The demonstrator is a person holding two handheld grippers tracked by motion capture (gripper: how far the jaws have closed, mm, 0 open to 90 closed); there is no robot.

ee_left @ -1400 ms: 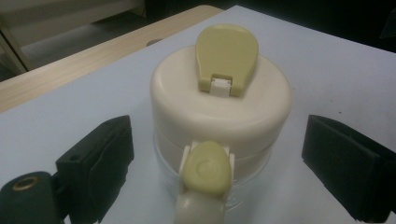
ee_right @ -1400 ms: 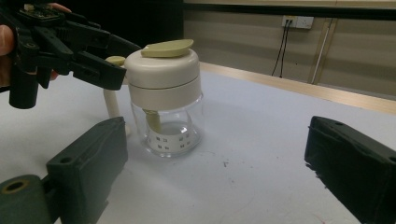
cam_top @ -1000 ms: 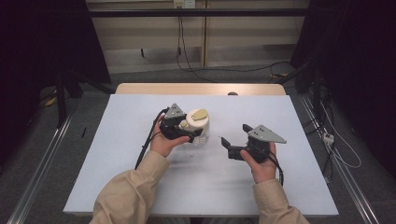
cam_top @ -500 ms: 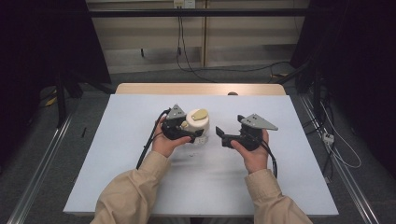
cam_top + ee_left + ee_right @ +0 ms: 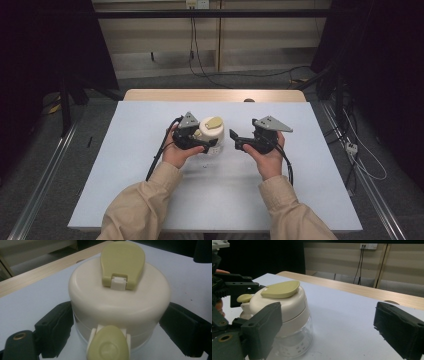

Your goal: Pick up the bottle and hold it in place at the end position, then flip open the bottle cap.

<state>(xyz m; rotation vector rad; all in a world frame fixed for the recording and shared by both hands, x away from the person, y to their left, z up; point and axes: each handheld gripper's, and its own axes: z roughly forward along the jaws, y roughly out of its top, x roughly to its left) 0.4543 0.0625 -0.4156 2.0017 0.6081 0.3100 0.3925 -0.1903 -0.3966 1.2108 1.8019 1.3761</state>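
A round container [image 5: 212, 130] with a cream lid, an olive-green flap and a clear base stands on the table's middle. My left gripper [image 5: 209, 139] is shut on the container [image 5: 120, 302]: in the left gripper view its black jaws press the lid's two sides, gripper [image 5: 118, 325]. An olive button sits on the near side. My right gripper [image 5: 236, 141] hovers just right of the container, open, pointing left at it. In the right gripper view the container [image 5: 284, 307] is behind the left jaw of the wide-open gripper [image 5: 328, 320], and the left gripper [image 5: 237, 287] shows beyond it.
A pale blue-white sheet [image 5: 150, 115] covers the table, with a wooden strip [image 5: 215, 95] along its far edge. Cables trail from both grippers toward the person. Dark floor, rails and wall cables surround the table.
The right gripper has moved left and away from the person, closing in on the container. The left gripper and container have stayed put.
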